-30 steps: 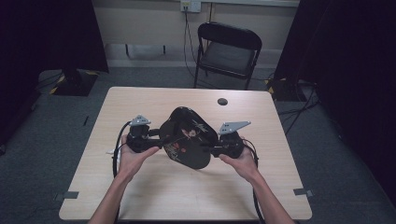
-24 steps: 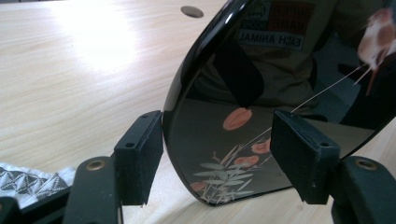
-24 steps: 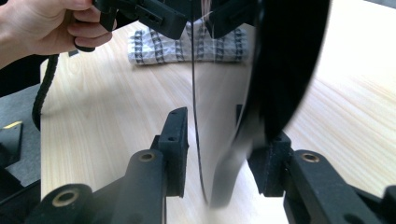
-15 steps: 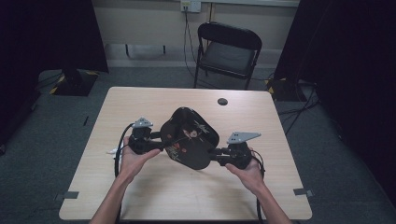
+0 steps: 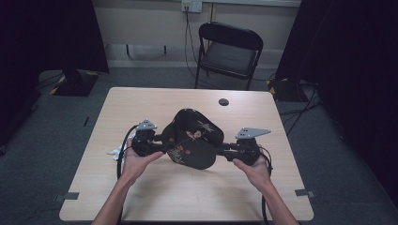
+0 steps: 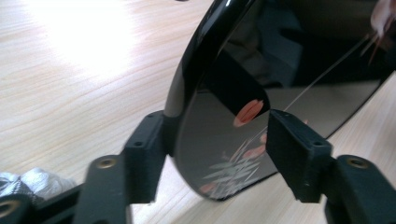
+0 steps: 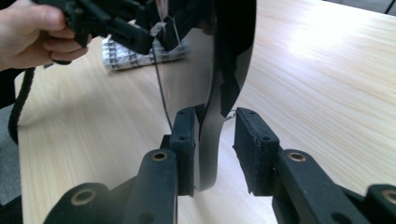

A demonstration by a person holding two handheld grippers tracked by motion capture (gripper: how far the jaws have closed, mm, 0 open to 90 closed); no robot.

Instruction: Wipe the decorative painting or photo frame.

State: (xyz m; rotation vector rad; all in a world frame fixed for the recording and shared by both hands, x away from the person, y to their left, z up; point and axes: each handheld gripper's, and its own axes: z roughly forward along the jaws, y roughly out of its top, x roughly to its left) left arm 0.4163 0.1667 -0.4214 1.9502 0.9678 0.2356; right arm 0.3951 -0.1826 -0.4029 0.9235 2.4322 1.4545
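Tray (image 5: 195, 140) lowered, tilted, left gripper (image 6: 212, 154) and right gripper (image 7: 214, 151) gaping around its rim

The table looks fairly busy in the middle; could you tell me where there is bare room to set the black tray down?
The table is bare along its far edge, apart from a small dark disc, and along the near edge between the forearms. The black tray crowds the middle; a crumpled cloth lies left.

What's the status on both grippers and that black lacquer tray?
Left gripper and right gripper each straddle an opposite rim of the tray, jaws not fully closed. Tray tilted above table. White cloth by left hand, small dark disc beyond; neither obstructs.
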